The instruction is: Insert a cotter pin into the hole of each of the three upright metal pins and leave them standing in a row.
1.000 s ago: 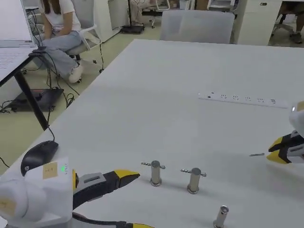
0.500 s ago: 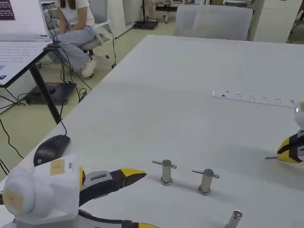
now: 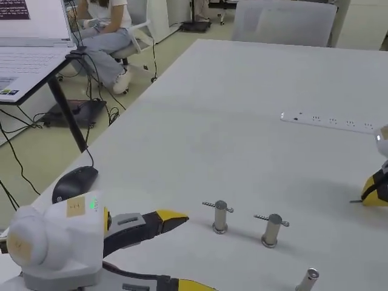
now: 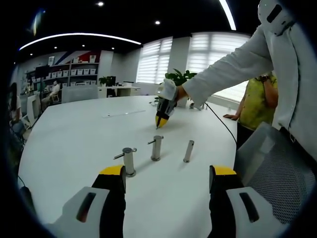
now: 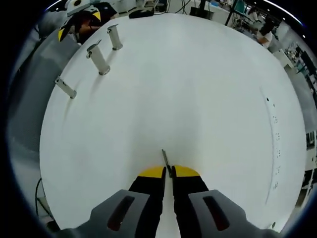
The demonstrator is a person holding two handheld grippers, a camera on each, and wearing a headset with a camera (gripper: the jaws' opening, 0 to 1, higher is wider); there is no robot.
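Three upright metal pins stand in a row near the table's front. The left pin (image 3: 220,217) and the middle pin (image 3: 271,229) each carry a cotter pin through the top. The right pin (image 3: 309,280) has a bare top. My right gripper (image 3: 371,193) rests low on the table at the right edge, shut on a loose cotter pin (image 5: 166,159) that sticks out from its tips (image 5: 168,172). My left gripper (image 3: 185,251) is open just left of the row, with the pins (image 4: 156,148) ahead of its jaws (image 4: 168,171).
A white power strip (image 3: 330,121) lies across the far right of the table. A black mouse (image 3: 74,183) sits near the left edge. Beyond that edge are a laptop desk (image 3: 30,54), cables and a seated person (image 3: 109,30). A grey chair (image 3: 285,21) stands at the far end.
The head camera has shifted, sliding the picture right and down. The right gripper's tips have moved up along the cotter pin, so less of it sticks out. The left gripper stays open.
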